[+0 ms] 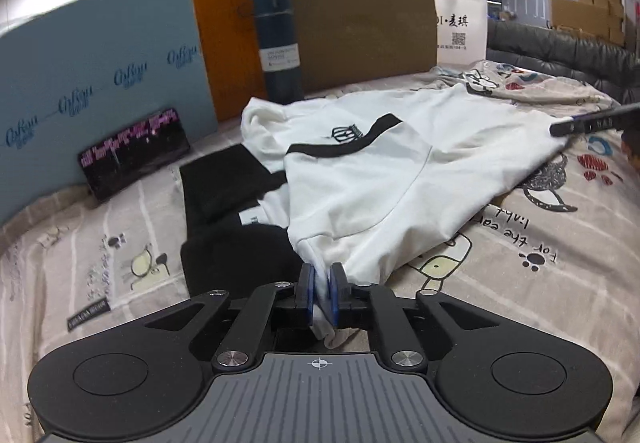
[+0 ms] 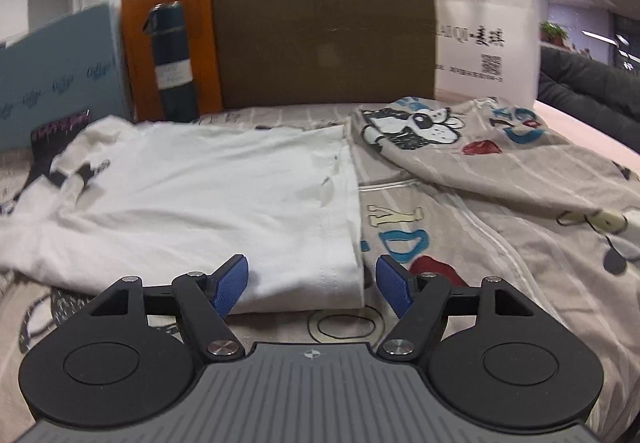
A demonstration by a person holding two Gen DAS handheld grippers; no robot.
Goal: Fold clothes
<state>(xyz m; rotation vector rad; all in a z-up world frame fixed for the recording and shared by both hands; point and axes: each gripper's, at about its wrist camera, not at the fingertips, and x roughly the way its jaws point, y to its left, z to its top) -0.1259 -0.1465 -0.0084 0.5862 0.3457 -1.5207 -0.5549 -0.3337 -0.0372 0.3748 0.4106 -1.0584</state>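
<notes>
A white T-shirt with black trim and a small logo lies spread on the cartoon-print bedsheet. My left gripper is shut on a bunched bit of the shirt's near edge, and white cloth shows between the blue pads. In the right wrist view the same T-shirt lies flat. My right gripper stands open just over its near right corner, with nothing pinched. A black finger of the right gripper shows at the shirt's far right edge.
A folded black garment lies left of the shirt. Behind stand a dark blue bottle, a cardboard sheet, an orange bag, a blue board and a white bag. A rumpled fold of sheet lies to the right.
</notes>
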